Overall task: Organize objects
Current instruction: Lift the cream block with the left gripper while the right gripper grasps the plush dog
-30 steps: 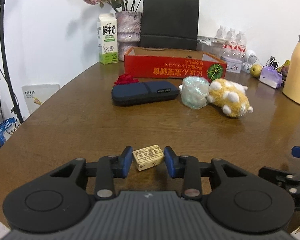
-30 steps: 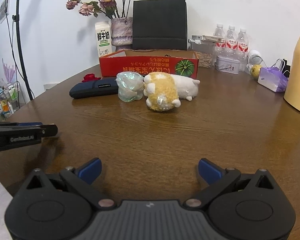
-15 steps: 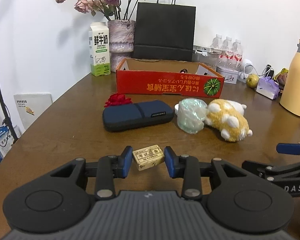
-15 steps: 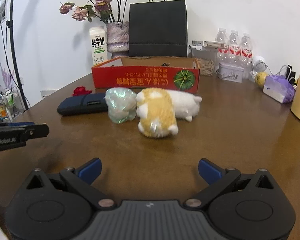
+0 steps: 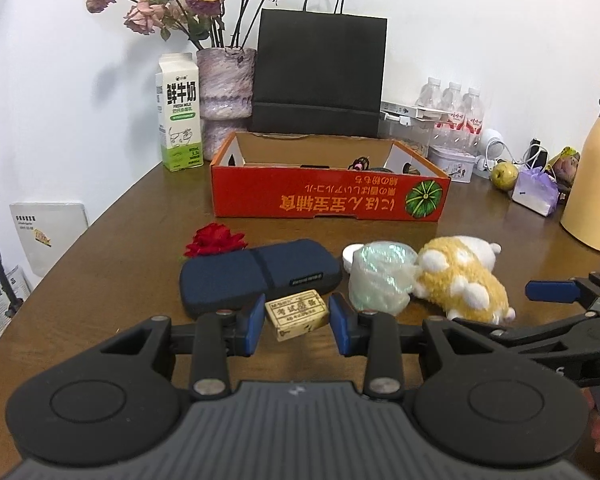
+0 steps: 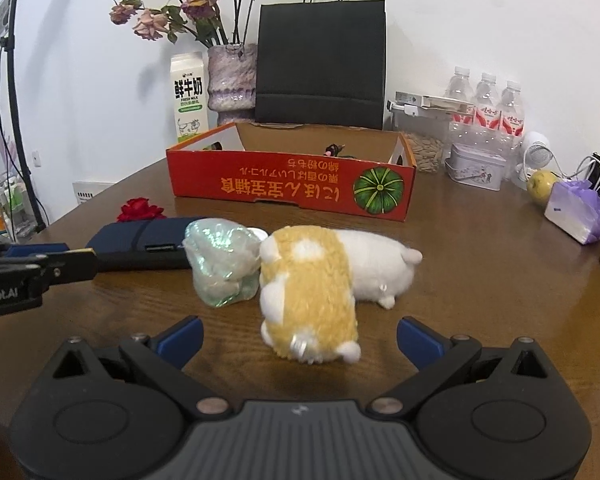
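Note:
My left gripper (image 5: pixel 298 316) is shut on a small tan printed block (image 5: pixel 300 314), held above the brown table just before a navy zip case (image 5: pixel 256 276). A red fabric rose (image 5: pixel 214 240) lies behind the case. To the right sit a shiny green wrapped roll (image 5: pixel 380 276) and a yellow-and-white plush toy (image 5: pixel 460 280). My right gripper (image 6: pixel 299 338) stands wide open, with the plush toy (image 6: pixel 312 280) lying just ahead between its fingers, untouched. Behind everything stands an open red cardboard box (image 6: pixel 288 184) with a few small items inside.
Along the wall behind the red box stand a milk carton (image 5: pixel 179 112), a vase of dried roses (image 5: pixel 226 92) and a black paper bag (image 5: pixel 318 76). Water bottles (image 6: pixel 486 108), a tin (image 6: pixel 476 166), a purple pouch (image 6: pixel 578 212) and a yellow flask (image 5: pixel 596 172) crowd the right side.
Both grippers have moved forward over the table, so the case, roll, plush toy and red box appear nearer. The tan block stays between the left fingers; the right jaws stay wide.

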The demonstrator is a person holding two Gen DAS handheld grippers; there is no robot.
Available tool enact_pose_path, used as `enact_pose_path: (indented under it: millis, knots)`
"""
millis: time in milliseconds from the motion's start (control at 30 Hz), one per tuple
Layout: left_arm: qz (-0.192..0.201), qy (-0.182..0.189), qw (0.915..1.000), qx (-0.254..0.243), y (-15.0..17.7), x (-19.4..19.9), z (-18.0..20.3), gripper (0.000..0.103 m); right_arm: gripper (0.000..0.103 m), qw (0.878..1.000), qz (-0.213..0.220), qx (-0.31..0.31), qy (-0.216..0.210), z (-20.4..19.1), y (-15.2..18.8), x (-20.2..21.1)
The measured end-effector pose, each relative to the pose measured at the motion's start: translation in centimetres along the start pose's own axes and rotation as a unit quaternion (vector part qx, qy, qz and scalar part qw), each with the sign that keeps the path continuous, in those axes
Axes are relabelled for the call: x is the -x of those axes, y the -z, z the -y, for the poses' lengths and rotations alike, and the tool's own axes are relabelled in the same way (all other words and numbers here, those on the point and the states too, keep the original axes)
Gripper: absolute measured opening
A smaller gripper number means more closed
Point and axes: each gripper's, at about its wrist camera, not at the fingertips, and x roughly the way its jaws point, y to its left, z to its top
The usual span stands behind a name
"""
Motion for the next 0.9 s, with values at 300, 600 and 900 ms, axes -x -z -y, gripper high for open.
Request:
enact_pose_path:
  millis: [300, 600, 900]
  knots:
    - [0.004, 0.011, 0.9999, -0.002, -1.8, -2.0, 0.4, 0.036, 0.098, 1.000, -0.015, -0.002, -0.002, 0.7, -1.2, -2.4]
    - [-0.006, 0.020, 0.9998, 0.008, -1.9, -3.9, 0.3, 0.036, 0.077, 1.000, -0.018, -0.013, -0.007, 1.0, -1.6, -3.8]
    - [-0.008, 0.020, 0.9996, 0.017, -1.4, -4.3, 0.0, 0.036, 0.052, 1.000, -0.015, -0.018, -0.015, 0.9, -1.4, -4.1]
